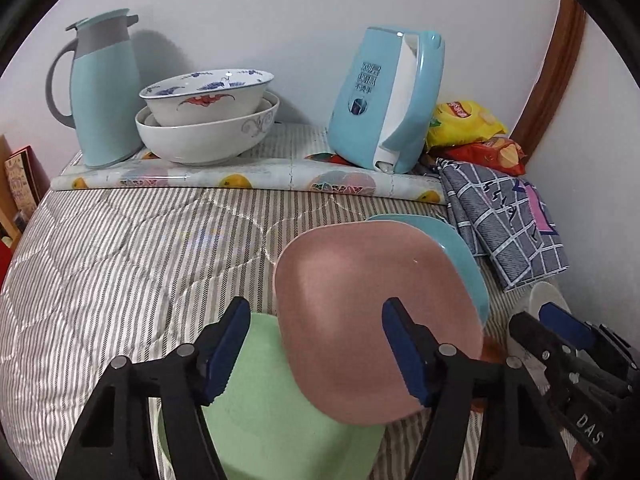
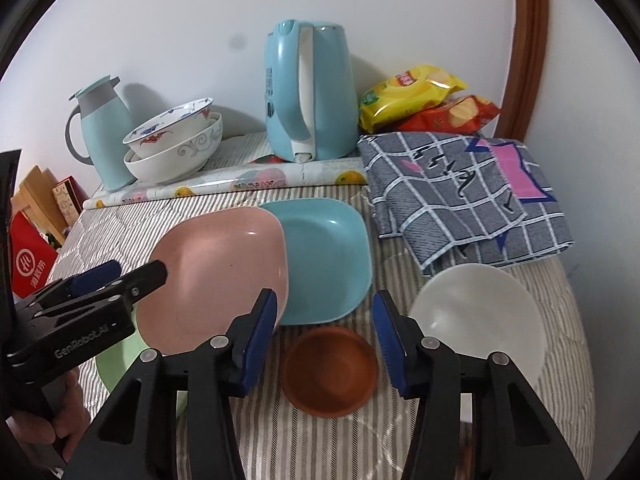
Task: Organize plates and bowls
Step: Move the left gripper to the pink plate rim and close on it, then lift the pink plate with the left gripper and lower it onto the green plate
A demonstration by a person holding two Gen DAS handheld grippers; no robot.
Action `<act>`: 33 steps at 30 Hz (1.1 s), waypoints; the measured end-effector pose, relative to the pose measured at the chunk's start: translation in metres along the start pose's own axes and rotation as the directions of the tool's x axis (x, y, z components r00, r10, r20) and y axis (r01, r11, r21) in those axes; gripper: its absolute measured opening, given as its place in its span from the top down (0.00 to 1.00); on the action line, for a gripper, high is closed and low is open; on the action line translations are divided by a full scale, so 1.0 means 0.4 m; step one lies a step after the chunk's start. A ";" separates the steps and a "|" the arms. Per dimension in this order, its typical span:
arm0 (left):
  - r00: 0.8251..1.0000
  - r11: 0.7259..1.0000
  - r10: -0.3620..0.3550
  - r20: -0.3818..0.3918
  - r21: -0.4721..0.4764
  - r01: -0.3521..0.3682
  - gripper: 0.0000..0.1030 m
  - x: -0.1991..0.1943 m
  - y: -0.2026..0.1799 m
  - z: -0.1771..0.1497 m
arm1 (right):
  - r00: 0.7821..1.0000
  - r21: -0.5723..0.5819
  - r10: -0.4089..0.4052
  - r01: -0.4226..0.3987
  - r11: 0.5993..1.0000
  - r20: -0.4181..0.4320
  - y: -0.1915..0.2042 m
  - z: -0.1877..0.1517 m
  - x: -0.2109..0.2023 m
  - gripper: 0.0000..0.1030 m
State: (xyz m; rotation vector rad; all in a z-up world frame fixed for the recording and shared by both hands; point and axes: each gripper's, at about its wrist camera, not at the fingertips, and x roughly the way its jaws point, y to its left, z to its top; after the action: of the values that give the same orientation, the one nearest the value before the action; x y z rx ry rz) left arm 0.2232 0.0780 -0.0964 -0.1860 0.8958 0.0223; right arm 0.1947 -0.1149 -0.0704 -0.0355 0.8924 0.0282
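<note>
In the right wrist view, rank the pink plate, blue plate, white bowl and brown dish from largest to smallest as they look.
1. pink plate, though the blue plate looks close in size and part of it is hidden, so this order is unsure
2. blue plate
3. white bowl
4. brown dish, clearly smallest

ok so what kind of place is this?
Probably a bedroom, not a kitchen: dishes sit on a striped quilted mattress, with a folded checked grey blanket and a light blue electric kettle against the wall.
</note>
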 end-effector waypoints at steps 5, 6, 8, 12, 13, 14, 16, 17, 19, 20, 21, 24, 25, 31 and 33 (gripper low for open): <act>1.000 1.000 0.004 -0.021 -0.003 -0.004 0.41 0.044 0.007 0.015 | 0.999 -0.019 0.022 -0.022 1.000 -0.028 0.020 0.005 0.045 0.55; 1.000 1.000 0.004 -0.026 -0.004 -0.004 0.41 0.053 0.010 0.017 | 0.999 -0.021 0.023 -0.023 1.000 -0.032 0.023 0.006 0.051 0.55; 0.999 1.000 0.003 -0.033 -0.003 -0.003 0.44 0.068 0.012 0.020 | 0.999 -0.025 0.027 -0.028 0.999 -0.047 0.028 0.007 0.069 0.60; 0.999 1.000 -0.014 -0.048 -0.022 0.013 0.56 0.094 0.021 0.027 | 0.996 -0.030 0.031 -0.034 0.999 -0.087 0.034 0.007 0.101 0.70; 0.999 1.000 -0.015 -0.050 -0.021 0.014 0.58 0.099 0.021 0.028 | 0.995 -0.032 0.033 -0.036 0.999 -0.095 0.036 0.007 0.105 0.72; 0.999 1.000 -0.014 -0.052 -0.018 0.013 0.61 0.104 0.021 0.029 | 0.995 -0.034 0.033 -0.037 0.999 -0.097 0.036 0.007 0.108 0.73; 0.998 1.000 -0.015 -0.053 -0.017 0.014 0.67 0.109 0.021 0.031 | 0.994 -0.038 0.028 -0.032 0.999 -0.102 0.038 0.005 0.111 0.73; 0.998 1.000 -0.019 -0.054 -0.017 0.018 0.68 0.112 0.022 0.032 | 0.994 -0.039 0.026 -0.031 0.999 -0.106 0.038 0.004 0.112 0.73; 0.998 1.000 -0.018 -0.057 -0.015 0.017 0.73 0.117 0.024 0.033 | 0.993 -0.040 0.025 -0.029 0.999 -0.112 0.038 0.003 0.114 0.73; 0.998 1.000 -0.013 -0.058 -0.014 0.012 0.75 0.118 0.026 0.032 | 0.993 -0.039 0.024 -0.029 0.999 -0.115 0.038 0.002 0.114 0.73; 0.998 1.000 -0.014 -0.058 -0.018 0.013 0.80 0.119 0.029 0.032 | 0.993 -0.038 0.026 -0.030 0.999 -0.116 0.038 0.001 0.115 0.75; 0.997 0.999 -0.040 -0.067 -0.039 0.037 0.87 0.117 0.041 0.030 | 0.993 -0.054 0.030 -0.036 0.998 -0.115 0.045 -0.002 0.121 0.92; 0.997 0.999 -0.039 -0.069 -0.039 0.037 0.88 0.115 0.044 0.028 | 0.994 -0.068 0.014 -0.022 0.997 -0.110 0.051 -0.004 0.122 0.92; 0.997 0.998 -0.043 -0.062 -0.039 0.040 0.90 0.093 0.056 0.016 | 0.997 -0.081 -0.014 0.008 0.997 -0.082 0.059 0.000 0.114 0.95; 0.997 0.998 -0.045 -0.058 -0.043 0.042 0.90 0.081 0.063 0.012 | 0.997 -0.077 -0.012 0.006 0.997 -0.076 0.059 0.002 0.109 0.95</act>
State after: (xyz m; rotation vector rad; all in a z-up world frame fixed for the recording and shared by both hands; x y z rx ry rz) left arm 0.2447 0.1017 -0.1226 -0.2462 0.9500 -0.0047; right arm 0.2217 -0.0909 -0.1045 -0.1132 0.9668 0.0533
